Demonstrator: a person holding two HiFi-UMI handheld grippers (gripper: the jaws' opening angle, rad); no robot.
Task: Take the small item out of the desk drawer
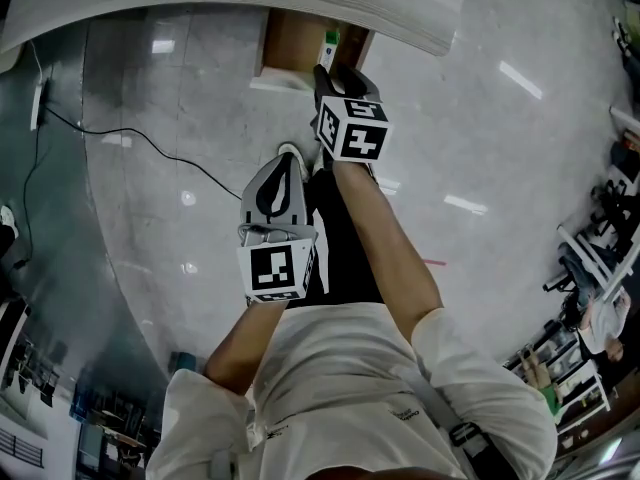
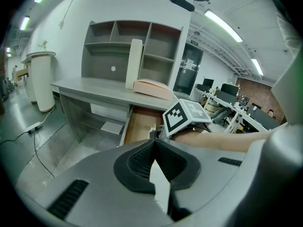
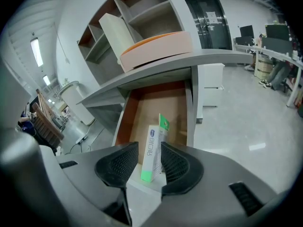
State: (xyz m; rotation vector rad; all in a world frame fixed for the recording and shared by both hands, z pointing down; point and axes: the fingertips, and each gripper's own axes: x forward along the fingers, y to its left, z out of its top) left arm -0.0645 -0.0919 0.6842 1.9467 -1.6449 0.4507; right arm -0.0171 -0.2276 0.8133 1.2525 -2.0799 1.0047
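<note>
The desk drawer (image 3: 156,103) stands pulled out, its brown wooden bottom showing under the grey desktop (image 3: 189,63). Inside it a small white box with green ends (image 3: 154,148) stands upright near the front. My right gripper (image 3: 148,150) reaches down over the drawer front with its jaws open on either side of that box; a gap shows at the left pad. From the head view, the right gripper (image 1: 333,68) is at the drawer (image 1: 295,43) and the box (image 1: 328,40) peeks out beyond it. My left gripper (image 2: 154,142) hangs back above the floor, shut on nothing.
A pinkish flat box (image 3: 156,46) and an upright white panel (image 3: 116,30) lie on the desktop below a shelf hutch (image 2: 132,37). A white pedestal cabinet (image 3: 210,84) stands beside the drawer. A black cable (image 1: 130,133) runs over the floor at the left. Office desks fill the far right.
</note>
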